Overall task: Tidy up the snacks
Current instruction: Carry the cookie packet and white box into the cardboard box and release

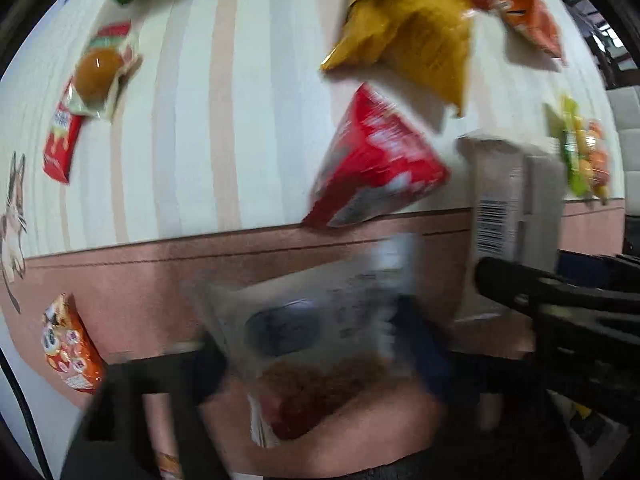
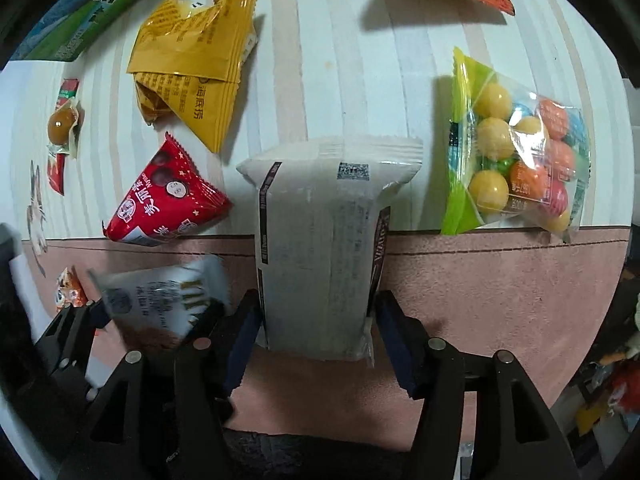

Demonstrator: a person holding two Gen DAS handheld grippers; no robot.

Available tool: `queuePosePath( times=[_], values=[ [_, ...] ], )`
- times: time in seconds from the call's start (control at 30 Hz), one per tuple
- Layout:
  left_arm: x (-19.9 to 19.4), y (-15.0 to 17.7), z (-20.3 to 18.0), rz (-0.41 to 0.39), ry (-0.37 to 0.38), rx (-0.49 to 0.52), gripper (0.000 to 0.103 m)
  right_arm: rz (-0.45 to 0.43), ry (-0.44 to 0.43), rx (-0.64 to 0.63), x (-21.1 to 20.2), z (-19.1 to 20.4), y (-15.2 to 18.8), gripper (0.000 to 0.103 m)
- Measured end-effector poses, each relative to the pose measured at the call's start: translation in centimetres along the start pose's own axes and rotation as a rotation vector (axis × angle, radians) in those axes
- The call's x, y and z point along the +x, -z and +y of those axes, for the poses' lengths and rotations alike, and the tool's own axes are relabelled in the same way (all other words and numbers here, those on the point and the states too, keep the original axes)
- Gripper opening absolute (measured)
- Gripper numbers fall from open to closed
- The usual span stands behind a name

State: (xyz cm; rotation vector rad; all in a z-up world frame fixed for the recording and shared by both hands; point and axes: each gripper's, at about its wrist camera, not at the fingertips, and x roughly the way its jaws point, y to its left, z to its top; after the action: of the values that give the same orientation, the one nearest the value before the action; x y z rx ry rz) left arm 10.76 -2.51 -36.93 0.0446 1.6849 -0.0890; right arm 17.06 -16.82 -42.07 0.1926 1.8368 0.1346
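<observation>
Flanking one white pack (image 2: 320,248), right fingers (image 2: 390,332) apart; left fingers (image 1: 424,344) gripping one blurred packet (image 1: 316,320)

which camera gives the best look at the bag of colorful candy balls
The right wrist view: the candy ball bag lies large, sharp and fully visible on the striped cloth. In the left wrist view it sits small, blurred and squeezed against the right edge.
</observation>
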Motion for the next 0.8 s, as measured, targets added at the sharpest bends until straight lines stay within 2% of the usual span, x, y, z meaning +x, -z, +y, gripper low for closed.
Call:
queuePosePath(
  times=[0.1, 0.2, 0.3, 0.5, 0.7, 0.8],
  values=[
    [0.0, 0.1, 0.5, 0.020, 0.031, -0.003, 0.033, -0.020, 0.023, -0.012, 0.4, 1.1, 0.4, 0.057],
    [0.0, 0.3, 1.2, 0.030, 0.042, -0.016, 0.028, -0.050, 0.033, -0.033, 0.6, 2.2, 1.2, 0.055],
    [0.5, 1.8, 0.9, 0.034, 0.064, -0.043, 0.027, -0.067, 0.020, -0.036, 0.3, 2.1, 1.8, 0.049],
    [-1.8, 3.0, 2.9, 0.008, 0.117, -0.107, 0.026, -0.109, -0.010, -0.055, -1.8, 2.0, 2.8, 0.048],
    [-7.1, 2.5, 4.9, -0.079, 0.174, -0.135, 0.026, -0.136, -0.098, -0.053, -4.9, 1.6, 3.6, 0.047],
    [-11.6, 1.3, 5.9, -0.158, 0.205, -0.140, 0.026, -0.169, -0.180, -0.056, -8.7, 1.7, 3.2, 0.047]
  ],
)
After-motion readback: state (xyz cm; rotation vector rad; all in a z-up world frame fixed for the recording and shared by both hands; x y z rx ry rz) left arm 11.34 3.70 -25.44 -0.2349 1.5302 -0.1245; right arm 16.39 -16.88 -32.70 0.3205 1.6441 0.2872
